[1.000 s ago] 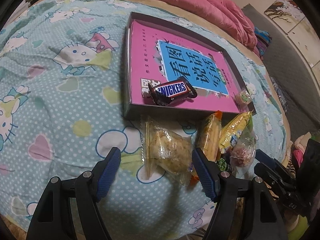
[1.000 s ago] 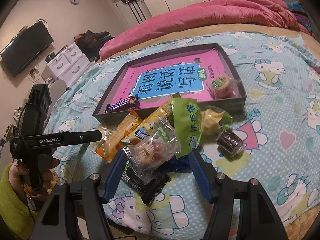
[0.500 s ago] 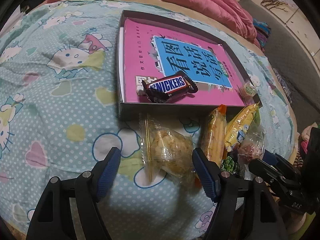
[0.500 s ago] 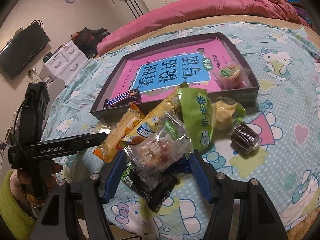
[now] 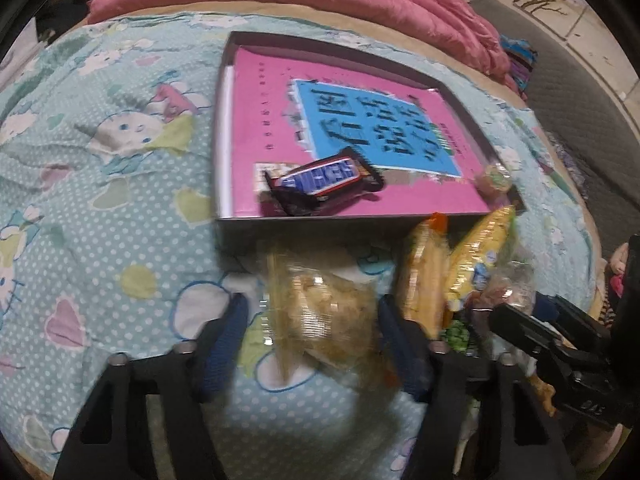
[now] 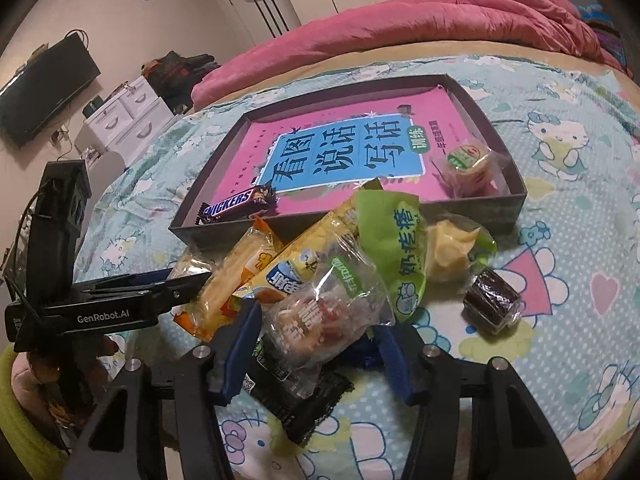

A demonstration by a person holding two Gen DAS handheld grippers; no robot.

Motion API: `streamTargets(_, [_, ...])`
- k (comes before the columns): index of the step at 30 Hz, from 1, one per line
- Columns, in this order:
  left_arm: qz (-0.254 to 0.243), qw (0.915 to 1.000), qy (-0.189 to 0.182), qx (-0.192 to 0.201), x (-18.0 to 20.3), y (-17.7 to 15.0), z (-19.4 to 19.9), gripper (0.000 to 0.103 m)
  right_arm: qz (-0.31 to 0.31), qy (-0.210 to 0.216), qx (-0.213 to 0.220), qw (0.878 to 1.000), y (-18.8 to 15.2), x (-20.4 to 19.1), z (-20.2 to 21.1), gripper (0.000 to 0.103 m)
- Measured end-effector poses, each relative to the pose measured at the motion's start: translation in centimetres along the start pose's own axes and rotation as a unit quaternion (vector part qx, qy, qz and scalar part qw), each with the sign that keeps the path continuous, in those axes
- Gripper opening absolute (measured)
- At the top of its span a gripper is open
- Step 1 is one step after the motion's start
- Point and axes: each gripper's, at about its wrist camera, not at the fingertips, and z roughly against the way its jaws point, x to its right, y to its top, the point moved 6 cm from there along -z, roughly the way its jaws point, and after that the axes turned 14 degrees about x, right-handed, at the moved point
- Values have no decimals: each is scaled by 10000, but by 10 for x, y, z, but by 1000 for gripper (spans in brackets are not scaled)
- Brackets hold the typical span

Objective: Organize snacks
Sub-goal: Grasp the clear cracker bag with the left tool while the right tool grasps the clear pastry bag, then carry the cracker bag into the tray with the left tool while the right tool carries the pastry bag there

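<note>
Left wrist: my left gripper (image 5: 312, 336) is spread around the clear cracker packet (image 5: 320, 312), just before the box (image 5: 320, 222) holding the Snickers bar (image 5: 324, 182)

Right wrist: my right gripper (image 6: 316, 354) stands wide around a clear candy bag (image 6: 320, 320) atop the snack pile

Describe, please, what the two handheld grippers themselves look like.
Both the left gripper and the right gripper have black angular plastic frames with silver screws and blue ridged finger pads. White "GenRobot.AI" lettering marks the left gripper's side, seen from the right wrist camera.
</note>
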Motion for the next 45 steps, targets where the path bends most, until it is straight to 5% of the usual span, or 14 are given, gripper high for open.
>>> streamTargets(5, [-316, 9994, 103, 66, 11, -1, -2, 54, 108, -7, 94, 9999, 1, -1, 4, 55])
streamTargets(45, [234, 9931, -227, 1128, -9, 44, 56, 51, -46, -2, 775, 9970, 47, 11, 35, 54])
